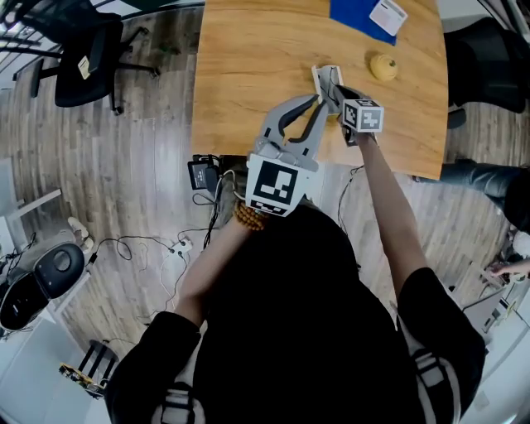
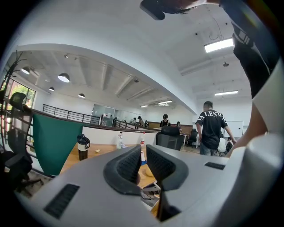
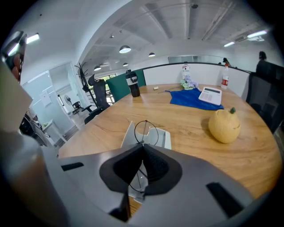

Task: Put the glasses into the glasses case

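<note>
Nearest is the person [image 1: 306,331], dark head and black top filling the lower part of the head view, both forearms reaching out over the near edge of the wooden surface [image 1: 257,66].

The left tongs [image 1: 319,101] are raised above that near edge, their tips just beside the right tongs [image 1: 334,89]. In the left gripper view, the left tongs [image 2: 143,162] stand a narrow slit apart with nothing between the pads; the room shows through the gap.

The right tongs [image 3: 142,148] are pressed together on the thin wire frame of the glasses [image 3: 145,132]. The glasses stand on end in the grip: one round lens rises above the pads and part of another loop shows below them. Directly beyond them lies the white glasses case [image 3: 162,138], open, its lid toward the person. Whether the glasses touch the case cannot be told. From the head view, the glasses case [image 1: 323,76] sits a little in from the near edge, toward the right half of the surface [image 3: 186,119].

Right of the case and well apart from it sits a yellow fruit [image 1: 383,66] [image 3: 224,126]. Farther on, toward the far right corner, a blue cloth [image 1: 356,18] [image 3: 188,98] lies flat with a white calculator [image 1: 387,15] [image 3: 211,94] on it. A black tumbler [image 3: 132,84] stands upright near the far edge.
</note>
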Demonstrator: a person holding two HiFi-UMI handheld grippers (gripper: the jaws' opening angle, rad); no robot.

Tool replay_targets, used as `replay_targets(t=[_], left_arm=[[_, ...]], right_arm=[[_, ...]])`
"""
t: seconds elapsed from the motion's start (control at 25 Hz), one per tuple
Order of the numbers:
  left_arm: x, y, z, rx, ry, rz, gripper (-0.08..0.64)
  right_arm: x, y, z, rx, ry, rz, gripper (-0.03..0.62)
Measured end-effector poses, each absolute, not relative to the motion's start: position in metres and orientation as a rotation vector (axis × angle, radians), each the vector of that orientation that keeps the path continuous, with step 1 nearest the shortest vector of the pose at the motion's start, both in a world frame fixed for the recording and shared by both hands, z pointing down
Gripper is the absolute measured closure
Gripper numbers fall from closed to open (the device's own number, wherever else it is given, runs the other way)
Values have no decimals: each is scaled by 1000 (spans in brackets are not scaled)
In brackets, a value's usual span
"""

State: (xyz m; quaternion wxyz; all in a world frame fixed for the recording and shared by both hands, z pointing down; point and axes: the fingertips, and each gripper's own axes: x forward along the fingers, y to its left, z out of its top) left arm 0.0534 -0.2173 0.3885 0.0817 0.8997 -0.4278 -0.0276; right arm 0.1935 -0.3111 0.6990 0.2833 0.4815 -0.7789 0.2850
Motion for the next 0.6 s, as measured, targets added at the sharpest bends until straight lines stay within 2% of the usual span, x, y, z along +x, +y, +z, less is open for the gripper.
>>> replay_targets(t=[0.6], left_arm=[[46, -222, 403, 2634, -1311, -59, 511]], right_arm=[[177, -307, 728, 1122, -1972, 734, 574]])
